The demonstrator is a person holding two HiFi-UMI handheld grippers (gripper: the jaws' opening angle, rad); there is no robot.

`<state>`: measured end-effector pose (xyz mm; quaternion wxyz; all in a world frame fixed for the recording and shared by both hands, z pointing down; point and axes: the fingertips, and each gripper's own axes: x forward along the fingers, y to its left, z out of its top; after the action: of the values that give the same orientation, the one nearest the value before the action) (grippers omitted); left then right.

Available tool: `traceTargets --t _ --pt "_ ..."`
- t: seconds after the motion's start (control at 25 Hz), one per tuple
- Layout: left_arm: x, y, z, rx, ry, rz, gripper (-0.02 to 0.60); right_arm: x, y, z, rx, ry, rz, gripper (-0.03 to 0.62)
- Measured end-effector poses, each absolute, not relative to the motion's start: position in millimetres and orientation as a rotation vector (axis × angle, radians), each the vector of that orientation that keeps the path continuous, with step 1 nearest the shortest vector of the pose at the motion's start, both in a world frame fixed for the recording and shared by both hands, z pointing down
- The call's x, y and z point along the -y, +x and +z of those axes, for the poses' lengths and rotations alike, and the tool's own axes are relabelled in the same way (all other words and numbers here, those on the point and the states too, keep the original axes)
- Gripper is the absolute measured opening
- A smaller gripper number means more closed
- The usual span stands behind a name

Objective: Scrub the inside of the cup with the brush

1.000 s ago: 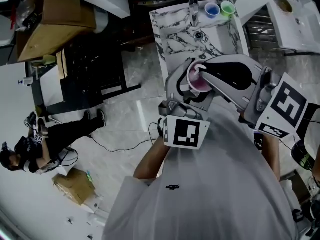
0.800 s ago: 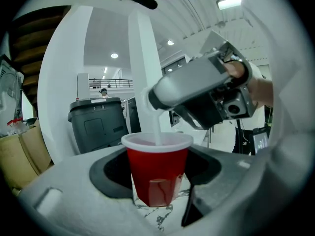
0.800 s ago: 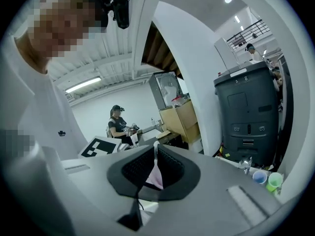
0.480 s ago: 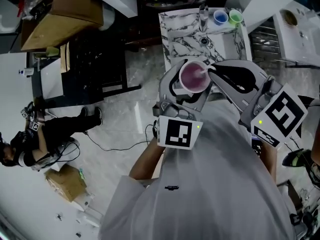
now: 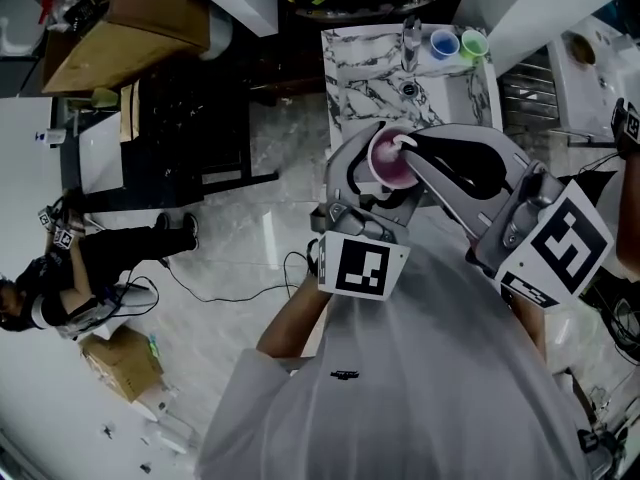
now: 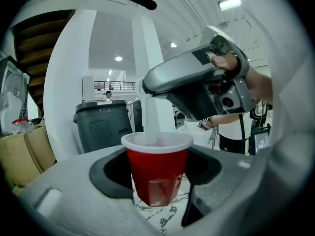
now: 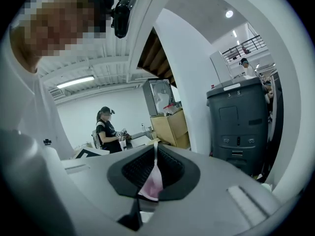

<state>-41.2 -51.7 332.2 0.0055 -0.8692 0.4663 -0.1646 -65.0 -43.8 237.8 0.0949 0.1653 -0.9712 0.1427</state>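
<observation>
A red cup (image 5: 386, 165) with a white rim and pinkish inside is held up over the floor, just in front of the marble counter. My left gripper (image 5: 378, 182) is shut on it. In the left gripper view the cup (image 6: 157, 171) stands upright between the jaws. A white brush handle (image 6: 148, 113) runs down into it from my right gripper (image 6: 196, 85) above. My right gripper (image 5: 409, 148) reaches in from the right, shut on the brush (image 5: 402, 145). In the right gripper view, only a thin white strip of the brush (image 7: 155, 156) shows between the shut jaws. The bristles are hidden inside the cup.
The marble counter (image 5: 352, 63) behind the cup has a small sink and tap (image 5: 408, 36), with a blue cup (image 5: 443, 44) and a green cup (image 5: 473, 43) at its back. Cardboard boxes (image 5: 120, 28), a black rack (image 5: 190, 128) and a person (image 5: 70, 268) are at the left.
The cup stays in my left gripper and the brush stays inside it. Both grippers have shifted slightly together, and the brush end has moved a little within the cup.
</observation>
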Motion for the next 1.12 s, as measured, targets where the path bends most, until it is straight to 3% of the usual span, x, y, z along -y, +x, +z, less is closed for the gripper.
traceTargets --t 0.56,1.12 --pt "55.8 -59.6 346.8 -1.579 -2.724 -0.462 0.298 96.6 17.4 225.4 2.875 1.036 0.538 0.021" --pt "55.8 -79.2 341.6 -1.660 -2.678 -0.444 0.298 109.4 52.4 236.1 2.818 1.212 0.682 0.020"
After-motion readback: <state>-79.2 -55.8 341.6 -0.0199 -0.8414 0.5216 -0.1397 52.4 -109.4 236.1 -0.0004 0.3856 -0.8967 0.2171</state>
